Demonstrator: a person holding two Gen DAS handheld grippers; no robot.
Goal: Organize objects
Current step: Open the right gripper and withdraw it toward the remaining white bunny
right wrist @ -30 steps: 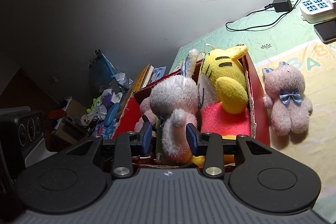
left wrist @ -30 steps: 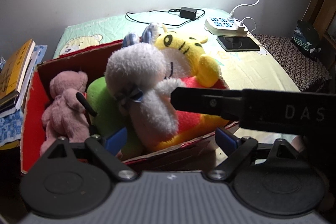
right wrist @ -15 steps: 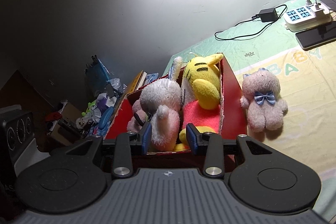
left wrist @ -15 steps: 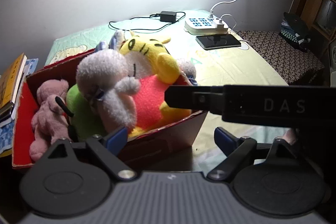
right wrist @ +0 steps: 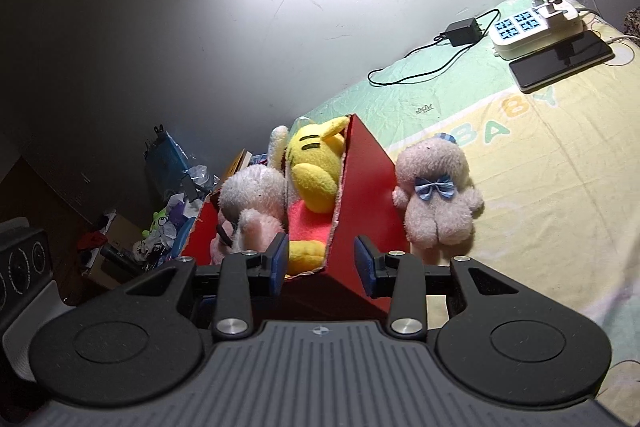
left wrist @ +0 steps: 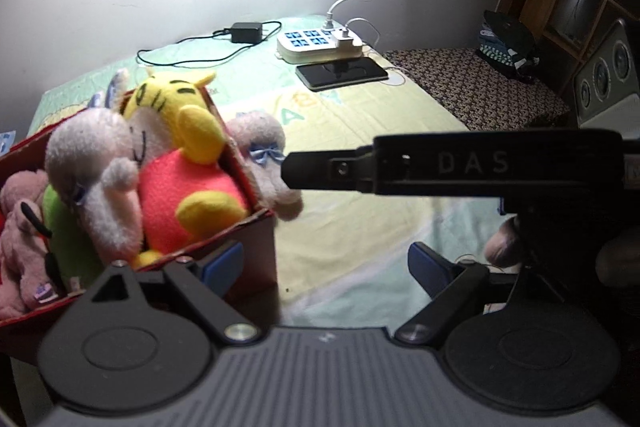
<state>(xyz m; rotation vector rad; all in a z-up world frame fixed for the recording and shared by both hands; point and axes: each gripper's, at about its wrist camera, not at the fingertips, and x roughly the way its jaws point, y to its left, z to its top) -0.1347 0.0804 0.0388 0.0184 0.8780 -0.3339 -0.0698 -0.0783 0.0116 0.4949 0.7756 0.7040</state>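
Observation:
A red cardboard box (right wrist: 362, 187) stands at the bed's left edge, packed with plush toys: a yellow tiger with a red belly (right wrist: 314, 167), a whitish fluffy plush (right wrist: 252, 199), a pink one (left wrist: 20, 227) and a green one (left wrist: 68, 247). A pale pink teddy with a blue bow (right wrist: 436, 199) lies on the sheet right of the box, also seen in the left wrist view (left wrist: 264, 163). My right gripper (right wrist: 322, 263) is open and empty, behind the box's near corner. My left gripper (left wrist: 326, 267) is open and empty beside the box (left wrist: 256, 239).
A black phone (right wrist: 560, 61), a white power strip (right wrist: 536, 27) and a black adapter with cable (right wrist: 462, 31) lie at the bed's far end. A patterned seat (left wrist: 472, 87) stands to the right. Clutter (right wrist: 160, 223) fills the floor left of the box.
Both grippers have drawn back and to the right, away from the box. The right gripper has left the whitish plush, which stays in the box, and its fingers have opened wider.

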